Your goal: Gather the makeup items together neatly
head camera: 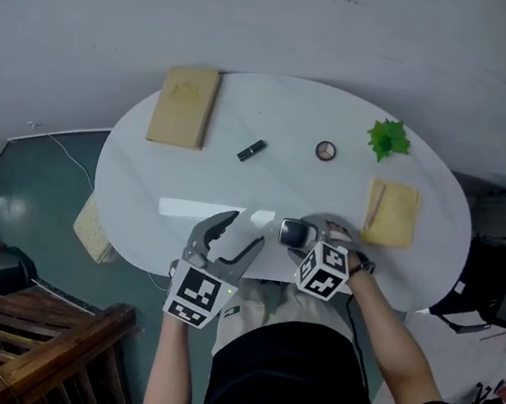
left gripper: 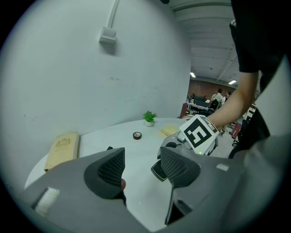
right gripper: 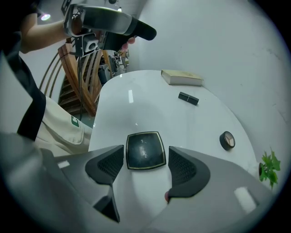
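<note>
A square black compact [head camera: 295, 233] lies near the table's front edge. My right gripper [head camera: 312, 244] is open around it. In the right gripper view the square compact [right gripper: 145, 150] sits flat between the spread jaws of the right gripper [right gripper: 145, 160], with a gap on each side. My left gripper [head camera: 237, 237] hovers open and empty just left of it. From the left gripper [left gripper: 143, 166] the square compact [left gripper: 158, 170] is half hidden behind one jaw. Farther back lie a black lipstick tube [head camera: 252, 151] and a small round compact [head camera: 326, 151].
A tan book [head camera: 183, 105] lies at the back left of the white oval table [head camera: 162, 184]. A small green plant [head camera: 389, 139] and a yellow notebook [head camera: 391, 213] are at the right. A wooden chair [head camera: 20, 332] stands on the floor at the left.
</note>
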Tool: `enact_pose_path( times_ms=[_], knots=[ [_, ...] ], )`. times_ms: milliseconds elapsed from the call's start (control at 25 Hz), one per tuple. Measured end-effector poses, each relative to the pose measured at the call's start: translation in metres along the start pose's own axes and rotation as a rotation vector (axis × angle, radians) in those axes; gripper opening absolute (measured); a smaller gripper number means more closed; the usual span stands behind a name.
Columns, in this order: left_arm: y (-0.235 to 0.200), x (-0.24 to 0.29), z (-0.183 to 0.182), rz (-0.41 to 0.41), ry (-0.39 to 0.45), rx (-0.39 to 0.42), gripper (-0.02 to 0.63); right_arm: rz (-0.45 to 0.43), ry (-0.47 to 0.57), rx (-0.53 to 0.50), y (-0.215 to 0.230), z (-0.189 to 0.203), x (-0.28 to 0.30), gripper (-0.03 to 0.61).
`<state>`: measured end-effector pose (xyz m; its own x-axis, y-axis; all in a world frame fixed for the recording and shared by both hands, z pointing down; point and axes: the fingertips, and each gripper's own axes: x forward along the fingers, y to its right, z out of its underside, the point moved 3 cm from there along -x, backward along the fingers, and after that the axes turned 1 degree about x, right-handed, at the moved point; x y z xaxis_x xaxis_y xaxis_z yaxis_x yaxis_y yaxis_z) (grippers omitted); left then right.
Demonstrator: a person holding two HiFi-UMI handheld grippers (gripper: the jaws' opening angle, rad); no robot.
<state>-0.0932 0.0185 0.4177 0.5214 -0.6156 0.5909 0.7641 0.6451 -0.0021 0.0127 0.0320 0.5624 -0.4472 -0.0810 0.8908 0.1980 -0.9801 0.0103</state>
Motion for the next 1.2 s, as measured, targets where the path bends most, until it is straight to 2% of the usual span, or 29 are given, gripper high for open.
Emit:
enact_pose_path(
  times_ms=[400, 1200],
  knots=[
    [-0.001, 0.001, 0.008, 0.007, -0.019, -0.009, 0.245, -0.002, -0.039, -0.060, -0.002, 0.000, 0.014, 0.295],
    [-0.014, 0.002, 0.014, 0.029, -0.021, -0.012, 0.245, -0.003, -0.079, -0.102, 0.002, -0.002, 0.015, 0.305]
  ],
)
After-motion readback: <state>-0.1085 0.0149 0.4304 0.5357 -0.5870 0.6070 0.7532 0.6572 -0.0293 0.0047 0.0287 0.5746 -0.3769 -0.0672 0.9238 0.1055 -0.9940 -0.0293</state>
